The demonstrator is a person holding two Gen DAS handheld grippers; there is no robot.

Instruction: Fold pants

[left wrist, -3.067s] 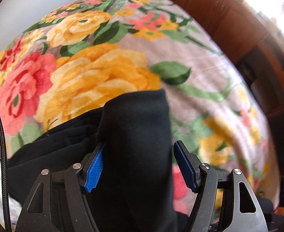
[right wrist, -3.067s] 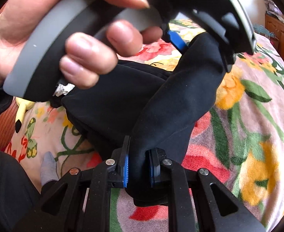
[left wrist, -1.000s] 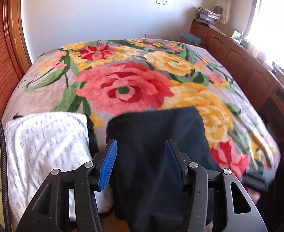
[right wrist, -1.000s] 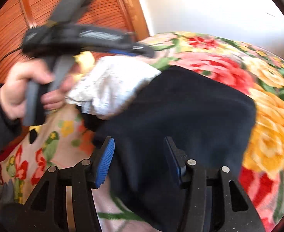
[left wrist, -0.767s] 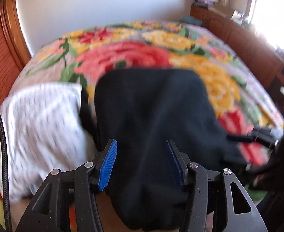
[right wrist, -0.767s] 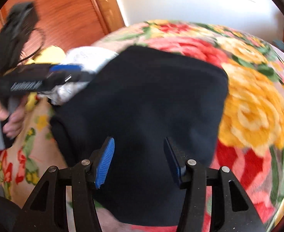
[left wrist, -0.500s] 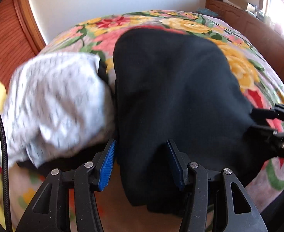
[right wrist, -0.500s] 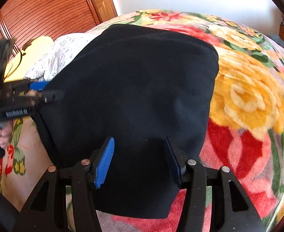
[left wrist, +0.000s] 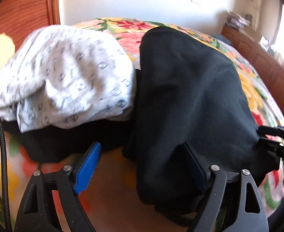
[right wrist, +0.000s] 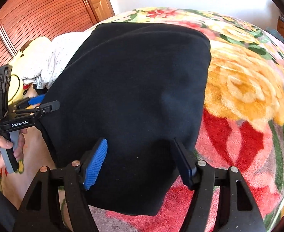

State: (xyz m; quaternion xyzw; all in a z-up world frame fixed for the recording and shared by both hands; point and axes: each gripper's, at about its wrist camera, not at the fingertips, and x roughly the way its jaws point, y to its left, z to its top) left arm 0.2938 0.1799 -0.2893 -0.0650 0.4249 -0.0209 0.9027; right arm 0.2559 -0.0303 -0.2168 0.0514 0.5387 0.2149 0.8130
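left wrist view: folded black fabric pants [left wrist: 190, 96] flat on flowered blanket [left wrist: 258, 89], right of white patterned garment [left wrist: 64, 77]. left gripper [left wrist: 142, 168] jaws just widened, near pants corner loose between. right gripper [right wrist: 142, 160] likewise spread, nothing clamped.

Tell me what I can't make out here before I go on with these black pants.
- Pants: near edge hidden behind right gripper, right wrist view.
- White printed cloth: motion-blurred, left wrist view; dark fabric beneath it unidentifiable.
- Yellow item: mostly hidden by the cloth.
- Left gripper: right finger dark against pants.
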